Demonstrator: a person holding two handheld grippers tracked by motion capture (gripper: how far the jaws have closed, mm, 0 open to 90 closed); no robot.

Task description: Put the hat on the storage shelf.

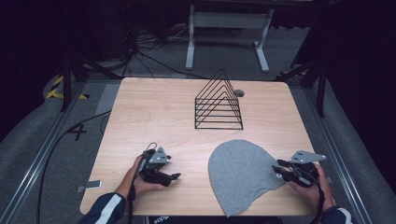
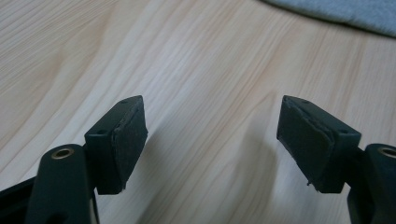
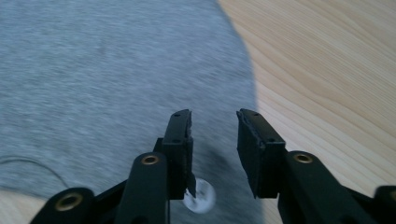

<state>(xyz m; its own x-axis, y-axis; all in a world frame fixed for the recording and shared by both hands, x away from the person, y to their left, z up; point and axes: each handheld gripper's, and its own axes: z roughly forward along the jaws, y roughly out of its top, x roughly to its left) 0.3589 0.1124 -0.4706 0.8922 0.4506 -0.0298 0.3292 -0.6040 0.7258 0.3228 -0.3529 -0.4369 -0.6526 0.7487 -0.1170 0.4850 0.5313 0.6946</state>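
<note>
At the table's near right, the grey beanie (image 1: 240, 175) lies flat, right gripper (image 1: 286, 170) part-open over its edge, nothing held, left gripper (image 1: 169, 178) wide above bare wood (image 2: 196, 70); likely pre-grasp, next needs closing on fabric edge.

Left gripper (image 1: 173, 177): held low in left hand (image 1: 135, 179), jaws wide apart. Right gripper (image 1: 276, 169): in right hand (image 1: 312, 189), jaws parted narrowly, nothing between.

Matt wood-grain table (image 1: 154, 107); soft grey cloth (image 1: 240, 172), probably jersey knit.
</note>
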